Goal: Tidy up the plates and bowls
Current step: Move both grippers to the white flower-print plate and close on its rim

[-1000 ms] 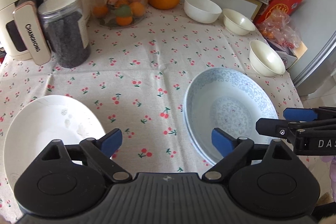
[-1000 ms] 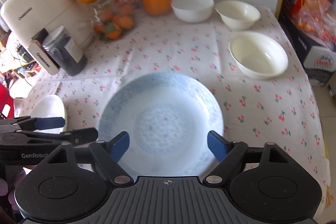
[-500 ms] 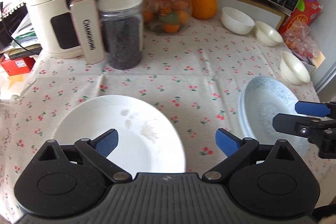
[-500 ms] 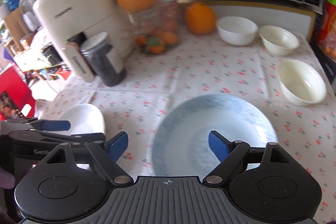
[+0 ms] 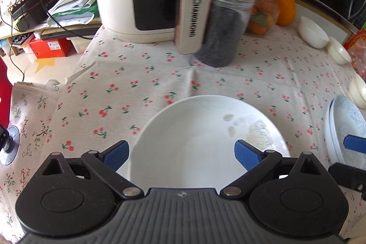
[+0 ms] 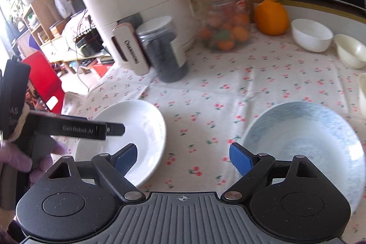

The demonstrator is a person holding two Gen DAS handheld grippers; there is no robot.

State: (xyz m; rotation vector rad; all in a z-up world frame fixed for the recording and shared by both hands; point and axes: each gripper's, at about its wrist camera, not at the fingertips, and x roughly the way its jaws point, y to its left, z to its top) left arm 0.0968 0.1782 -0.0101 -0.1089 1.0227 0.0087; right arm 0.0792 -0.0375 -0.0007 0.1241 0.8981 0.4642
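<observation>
— What's under you, and what is it made of?

— A cotton-looking tablecloth (image 5: 205, 79) printed with small red cherries, creased near the middle. On it, a glossy round white ceramic plate (image 5: 205, 141) with faint raised, petal-like marks on its right side, and to its right a shallow pale-blue patterned porcelain plate (image 6: 304, 136); from my left camera a second rim shows just beneath that one.

— How are your grippers held?

— My left gripper (image 5: 181, 153) tilts steeply down over the white plate, its ribbed blue pads spread wide with the plate's near edge in the gap, nothing pinched. My right gripper (image 6: 183, 158) slants down over bare cloth between the two plates. Its jaws have just been opening and stand wide, nothing between them. A purple-gloved hand (image 6: 18, 157) grips the left tool's handle.

— And the bowls?

— Smooth white bowl (image 6: 312, 34) and two cream ones sit along the far right edge, well apart from the plates. Behind stand a cream plastic air fryer (image 6: 137, 6) and a clear jar of dark contents (image 6: 164, 52).
</observation>
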